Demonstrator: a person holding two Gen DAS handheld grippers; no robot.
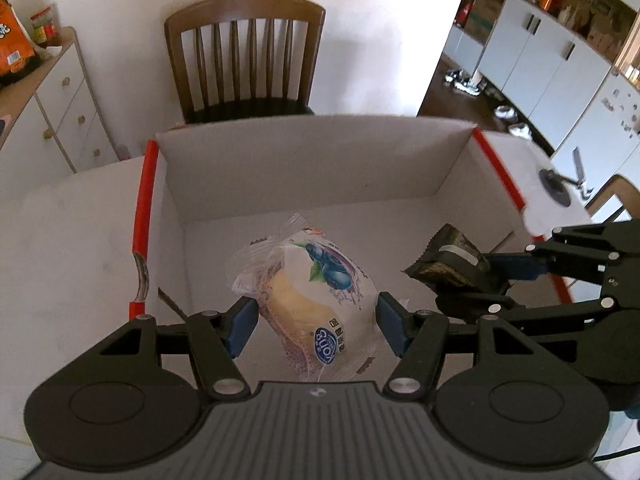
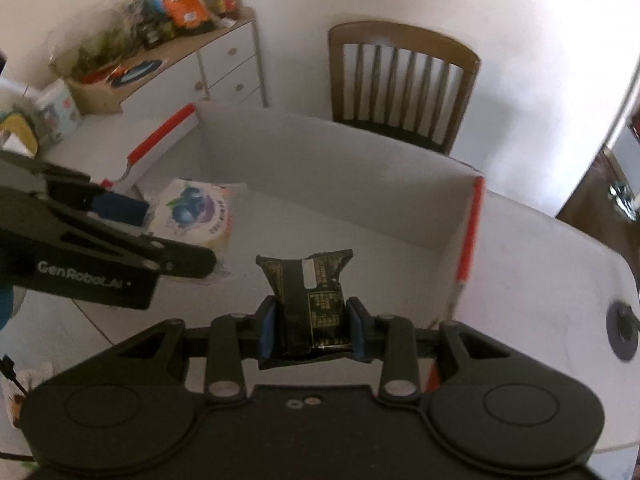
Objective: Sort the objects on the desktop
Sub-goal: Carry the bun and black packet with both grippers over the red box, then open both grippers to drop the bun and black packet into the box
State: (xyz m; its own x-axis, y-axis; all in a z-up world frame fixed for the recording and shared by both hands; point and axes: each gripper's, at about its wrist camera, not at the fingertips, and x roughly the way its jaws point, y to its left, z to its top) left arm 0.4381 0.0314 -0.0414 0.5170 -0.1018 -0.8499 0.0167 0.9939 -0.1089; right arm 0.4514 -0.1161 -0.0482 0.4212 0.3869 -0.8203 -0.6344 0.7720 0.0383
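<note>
My left gripper (image 1: 316, 326) is shut on a white blueberry-print bread packet (image 1: 316, 292) and holds it over the inside of an open white cardboard box (image 1: 312, 168) with red edges. My right gripper (image 2: 314, 326) is shut on a black snack packet (image 2: 310, 296) with gold print, also above the box floor, to the right of the bread. In the left wrist view the right gripper (image 1: 486, 280) and black packet (image 1: 448, 264) show at the right. In the right wrist view the left gripper (image 2: 132, 228) and bread packet (image 2: 196, 212) show at the left.
The box (image 2: 328, 160) stands on a white table (image 1: 68, 248). A brown wooden chair (image 1: 248, 60) stands behind it. A white drawer cabinet (image 2: 228, 60) with snack bags on top is at the left. A dark round grommet (image 2: 622, 332) sits in the table at the right.
</note>
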